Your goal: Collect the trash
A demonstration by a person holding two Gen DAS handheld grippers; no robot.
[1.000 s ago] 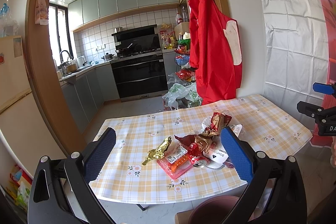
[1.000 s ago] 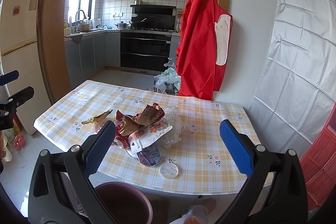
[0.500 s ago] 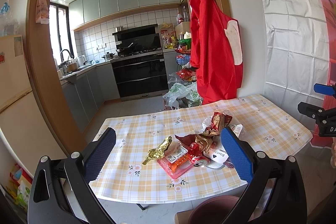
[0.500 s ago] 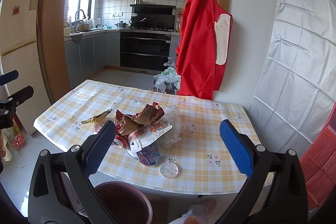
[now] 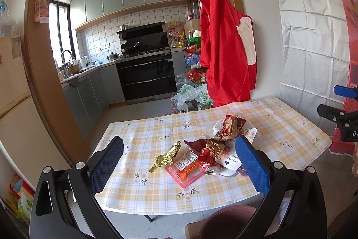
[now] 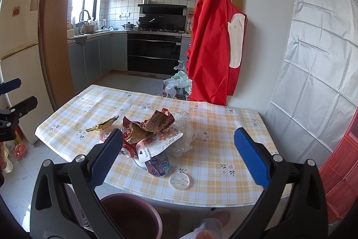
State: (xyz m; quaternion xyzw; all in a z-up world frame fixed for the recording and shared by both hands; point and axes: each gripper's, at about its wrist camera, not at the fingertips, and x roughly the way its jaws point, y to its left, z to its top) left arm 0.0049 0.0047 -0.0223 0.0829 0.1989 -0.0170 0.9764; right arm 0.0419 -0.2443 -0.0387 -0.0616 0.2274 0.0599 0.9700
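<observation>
Step in hand: approach, nothing grasped yet. Left gripper (image 5: 179, 162) and right gripper (image 6: 177, 150) hang short of the worktop (image 6: 223, 122), jaws released. Trash pile (image 6: 154, 133) mid-worktop; bin (image 6: 132, 214) below near edge. Next: descend, pinch one wrapper (image 5: 166, 156), carry to bin.

The bin (image 6: 131, 215) below the table's near edge was partly hidden behind the left finger of the right gripper (image 6: 177, 156). The can (image 5: 211, 169) lay half buried under wrappers (image 5: 223, 133); its label was unreadable.
</observation>
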